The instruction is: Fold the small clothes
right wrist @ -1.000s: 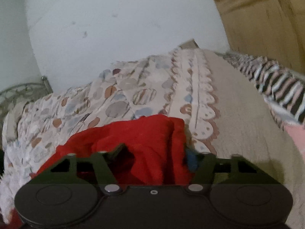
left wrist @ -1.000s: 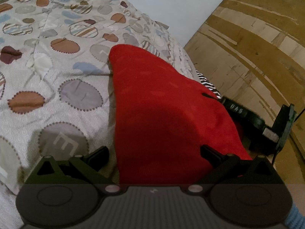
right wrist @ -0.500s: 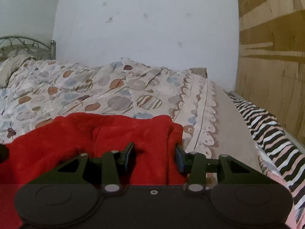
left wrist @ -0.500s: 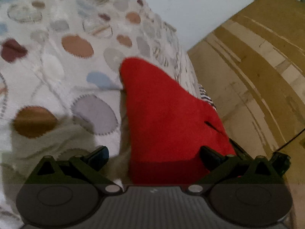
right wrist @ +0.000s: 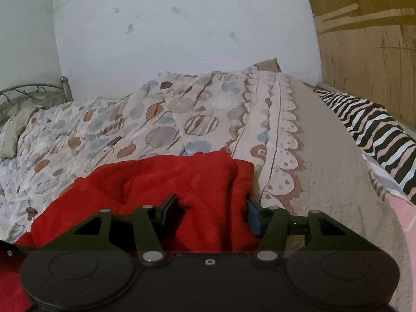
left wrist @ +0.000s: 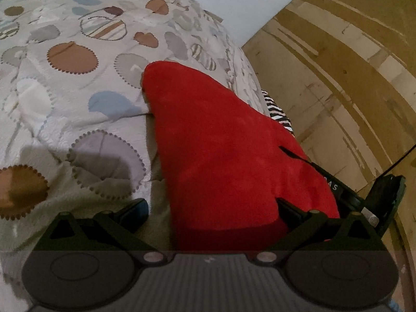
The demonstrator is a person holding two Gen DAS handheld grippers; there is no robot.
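A red cloth (left wrist: pixel 223 150) lies on the patterned quilt (left wrist: pixel 72 83), running away from the left gripper to a rounded far end. My left gripper (left wrist: pixel 210 206) is open wide, low over the near end of the cloth, which lies between its fingers without being pinched. In the right wrist view the bunched red cloth (right wrist: pixel 166 179) fills the gap of my right gripper (right wrist: pixel 212 212). Its jaws are opening, and a dark gap shows beside the left pad. The right gripper's black body (left wrist: pixel 384 202) shows at the right edge of the left wrist view.
The quilt (right wrist: pixel 161 127) covers most of the bed, with a beige scalloped border (right wrist: pixel 283 140). A zebra-striped fabric (right wrist: pixel 374 122) and a pink one (right wrist: pixel 408 223) lie to the right by a wooden panel (right wrist: pixel 364 52). A metal bed frame (right wrist: pixel 33 93) stands far left under the white wall.
The right gripper's jaws narrowed on the red fold half a second ago and now stand wider again. The left gripper has shifted across the bed, still over the cloth's near end.
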